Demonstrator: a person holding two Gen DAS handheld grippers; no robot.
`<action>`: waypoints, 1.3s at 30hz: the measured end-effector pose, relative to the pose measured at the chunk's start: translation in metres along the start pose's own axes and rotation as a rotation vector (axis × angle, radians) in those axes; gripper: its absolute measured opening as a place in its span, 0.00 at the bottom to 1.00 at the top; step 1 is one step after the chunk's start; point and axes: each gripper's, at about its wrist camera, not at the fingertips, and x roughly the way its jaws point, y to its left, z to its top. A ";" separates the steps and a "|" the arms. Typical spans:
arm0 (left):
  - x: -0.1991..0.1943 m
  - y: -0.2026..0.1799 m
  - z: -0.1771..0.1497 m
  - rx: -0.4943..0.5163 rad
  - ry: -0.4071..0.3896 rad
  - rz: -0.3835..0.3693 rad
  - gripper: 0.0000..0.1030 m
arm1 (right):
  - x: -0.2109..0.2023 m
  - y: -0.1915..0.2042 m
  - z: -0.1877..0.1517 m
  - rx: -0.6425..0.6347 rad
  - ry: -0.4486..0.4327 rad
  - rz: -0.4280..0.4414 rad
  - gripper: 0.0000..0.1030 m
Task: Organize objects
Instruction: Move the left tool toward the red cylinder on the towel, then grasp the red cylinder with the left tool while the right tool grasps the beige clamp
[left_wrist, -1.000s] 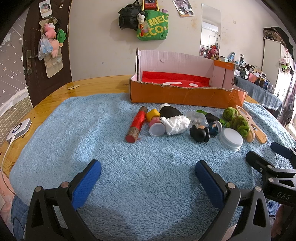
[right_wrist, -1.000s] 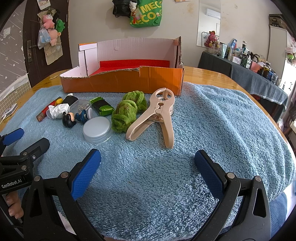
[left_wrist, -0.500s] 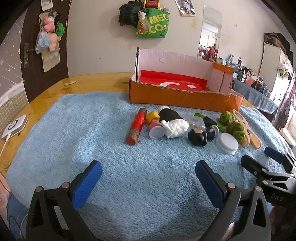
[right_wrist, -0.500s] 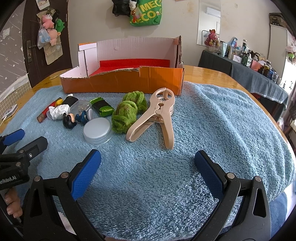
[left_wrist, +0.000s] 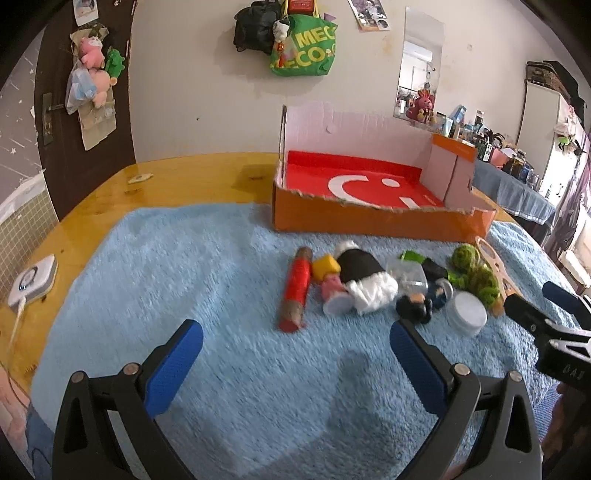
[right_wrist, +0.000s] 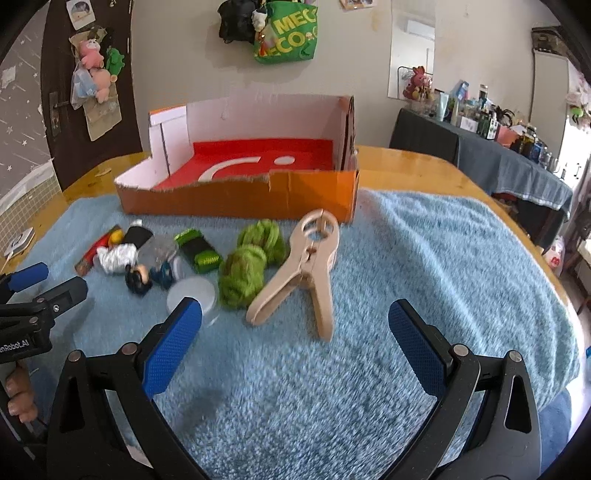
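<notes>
An orange cardboard box (left_wrist: 369, 221) (right_wrist: 236, 201) with a red floor stands open at the back of the blue towel. In front of it lies a row of small items: a red tube (left_wrist: 294, 291), a yellow block (left_wrist: 325, 266), a black-and-white bundle (left_wrist: 364, 277), a dark-haired figurine (left_wrist: 413, 306) (right_wrist: 137, 277), a white round lid (left_wrist: 466, 314) (right_wrist: 192, 293), green yarn (right_wrist: 247, 266) and a beige plastic clamp (right_wrist: 306, 266). My left gripper (left_wrist: 295, 354) is open above the towel, short of the tube. My right gripper (right_wrist: 295, 334) is open just before the clamp.
The blue towel (left_wrist: 184, 277) covers a wooden table (left_wrist: 177, 181). A white device with a cable (left_wrist: 33, 278) lies at the table's left edge. A dark-clothed side table (right_wrist: 517, 166) crowded with bottles stands to the right. A hand (right_wrist: 18, 398) holds the left gripper.
Both grippers have risen and tilted down, so the box floor shows more. The right gripper has moved closer to the clamp. The objects have not moved.
</notes>
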 end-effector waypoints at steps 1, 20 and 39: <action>0.000 0.001 0.003 0.007 0.001 0.007 1.00 | 0.001 -0.002 0.003 0.007 0.000 0.001 1.00; 0.044 0.030 0.041 0.107 0.164 0.031 1.00 | 0.037 -0.034 0.036 0.104 0.112 -0.075 1.00; 0.063 0.019 0.040 0.156 0.210 -0.047 0.75 | 0.063 -0.033 0.033 0.070 0.214 -0.084 0.98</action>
